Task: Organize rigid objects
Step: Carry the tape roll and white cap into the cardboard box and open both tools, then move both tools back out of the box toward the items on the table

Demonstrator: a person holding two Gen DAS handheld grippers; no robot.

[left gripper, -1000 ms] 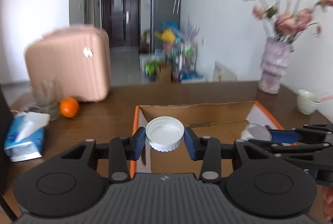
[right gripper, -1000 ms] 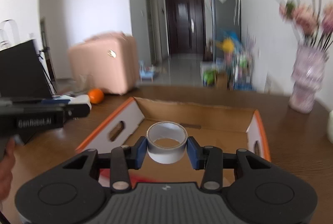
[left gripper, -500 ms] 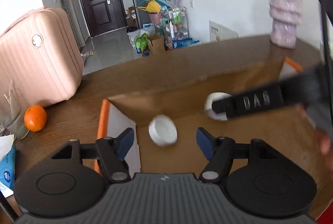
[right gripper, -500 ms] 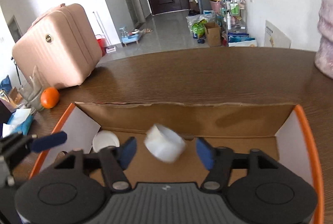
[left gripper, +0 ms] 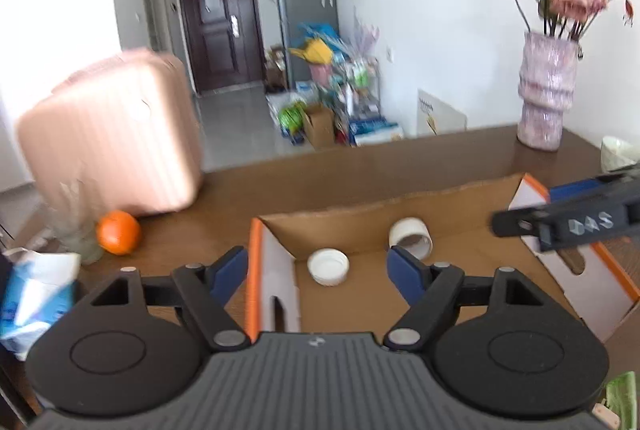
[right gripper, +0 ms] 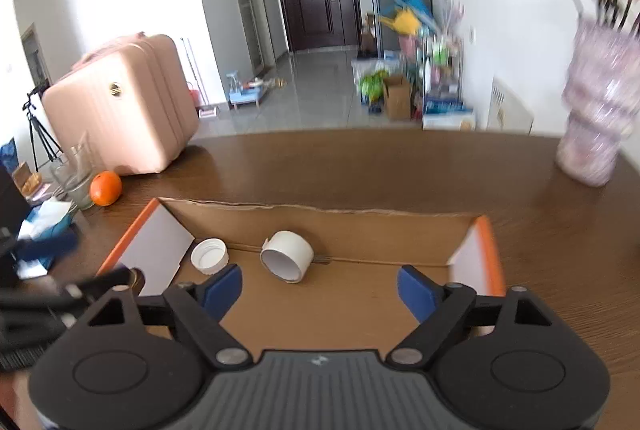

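Note:
An open cardboard box [left gripper: 460, 190] with orange edges sits on the brown table; it also shows in the right wrist view [right gripper: 320, 214]. A white jar lid [left gripper: 328, 266] lies on the box floor near the left wall, and also shows in the right wrist view [right gripper: 209, 255]. A white tape roll [left gripper: 411, 237] lies on its side beside it, also in the right wrist view [right gripper: 286, 256]. My left gripper [left gripper: 318, 276] is open and empty above the box's left wall. My right gripper [right gripper: 320, 290] is open and empty above the box floor.
An orange [left gripper: 118, 232], a glass [right gripper: 76, 182] and a blue tissue pack [left gripper: 28, 302] stand left of the box. A pink suitcase [right gripper: 124, 110] is behind them. A vase with flowers [left gripper: 546, 94] and a white cup [left gripper: 618, 152] stand at the right.
Both grippers have opened and let go: the lid and the tape roll dropped into the box and now lie on its floor. Both grippers have drawn back and up.

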